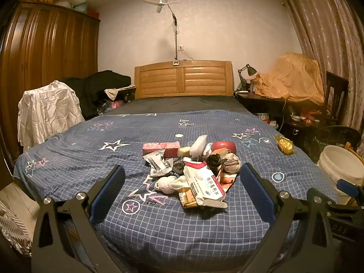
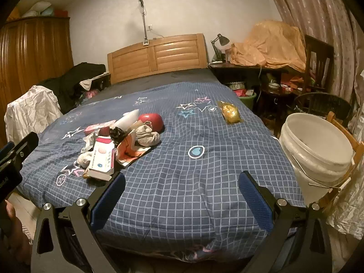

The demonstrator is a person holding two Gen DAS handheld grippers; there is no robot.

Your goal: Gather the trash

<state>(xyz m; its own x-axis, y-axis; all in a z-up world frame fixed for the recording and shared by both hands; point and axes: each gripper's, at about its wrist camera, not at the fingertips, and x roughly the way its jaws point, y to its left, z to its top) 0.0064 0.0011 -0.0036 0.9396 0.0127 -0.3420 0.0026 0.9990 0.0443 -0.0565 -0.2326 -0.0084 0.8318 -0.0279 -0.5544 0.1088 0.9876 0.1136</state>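
Progress: nothing is seen to be collected yet; the whole trash pile (image 1: 193, 170) is left on the bed (image 1: 91, 154), and no item is held.
Left to do: every piece is judged still to be picked up and dropped, likely into the bucket (image 2: 318, 150); what lies inside the bucket cannot be made out.
Pile place: the pile is heaped near the foot of the bed, on the blue checked quilt, straight ahead of the left gripper (image 1: 182, 188).
Pile look: a white medicine box (image 1: 204, 184) is seen at the front, with crumpled paper, balled socks (image 1: 232, 162), a red box (image 1: 161, 146), a red round thing (image 1: 224, 146) and wrappers mixed in; pieces overlap and lean on each other.
Stray piece: a yellow packet (image 2: 231, 112) is set apart from the pile, toward the bucket side of the bed.
Bucket place: the bucket is stood beside the bed on a wooden chair, well apart from the pile.
Left gripper: jaws are spread wide, nothing between them.
Right gripper (image 2: 182, 195): jaws are spread wide and empty, aimed at bare quilt between pile and bucket.
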